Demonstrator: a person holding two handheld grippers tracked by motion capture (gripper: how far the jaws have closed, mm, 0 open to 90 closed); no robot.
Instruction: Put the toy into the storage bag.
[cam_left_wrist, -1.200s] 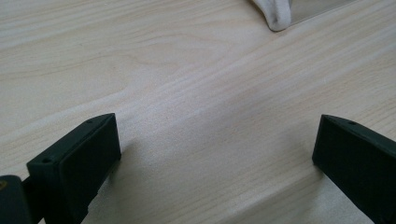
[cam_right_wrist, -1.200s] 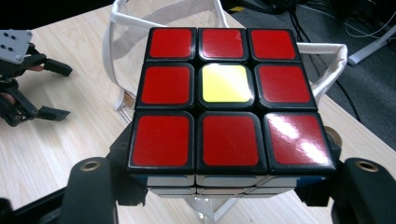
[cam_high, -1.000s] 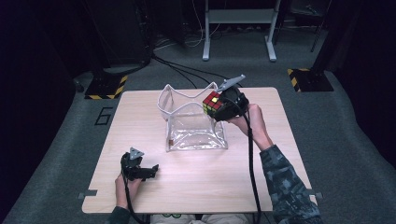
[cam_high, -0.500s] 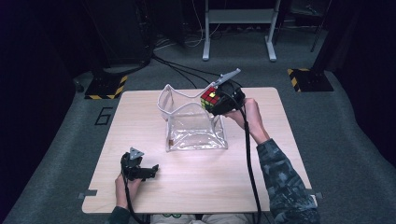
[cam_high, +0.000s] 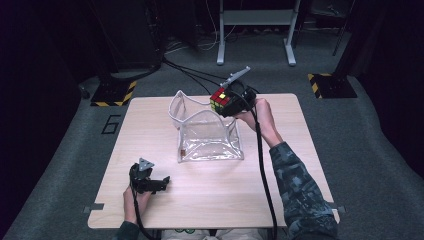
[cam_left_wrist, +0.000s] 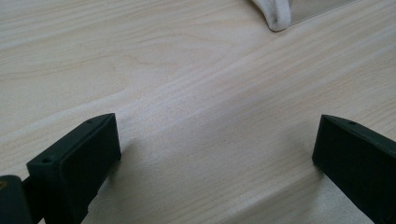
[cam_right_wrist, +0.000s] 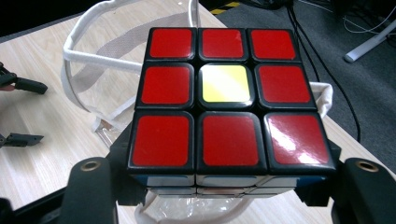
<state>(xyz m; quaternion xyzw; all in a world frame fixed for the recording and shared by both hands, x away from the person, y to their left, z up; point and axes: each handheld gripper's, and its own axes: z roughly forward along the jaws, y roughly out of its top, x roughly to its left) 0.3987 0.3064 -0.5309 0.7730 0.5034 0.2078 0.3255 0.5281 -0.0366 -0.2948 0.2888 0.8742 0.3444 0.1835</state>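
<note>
A cube puzzle (cam_high: 218, 99) with a red face and a yellow centre (cam_right_wrist: 224, 93) hangs in the air, my right gripper (cam_high: 223, 103) shut on its sides. It sits over the far right rim of a clear plastic bag (cam_high: 207, 135) with white edging, which stands open on the wooden table (cam_high: 280, 190). In the right gripper view the bag's mouth (cam_right_wrist: 93, 70) lies below and behind the cube. My left gripper (cam_high: 156, 183) rests on the table near the front left. Its jaws stand wide apart over bare wood, and the bag's corner (cam_left_wrist: 278, 14) lies ahead of them.
The table's far edge runs just behind the bag. Beyond it on the grey floor are black cables (cam_high: 192, 75), a metal stand's legs (cam_high: 255, 35) and yellow-black striped blocks (cam_high: 327, 85). A cable (cam_high: 262, 160) trails from the right gripper along the sleeve.
My right gripper has carried the cube a little left and toward the far side, over the bag's rim. The left gripper and the bag have kept still.
</note>
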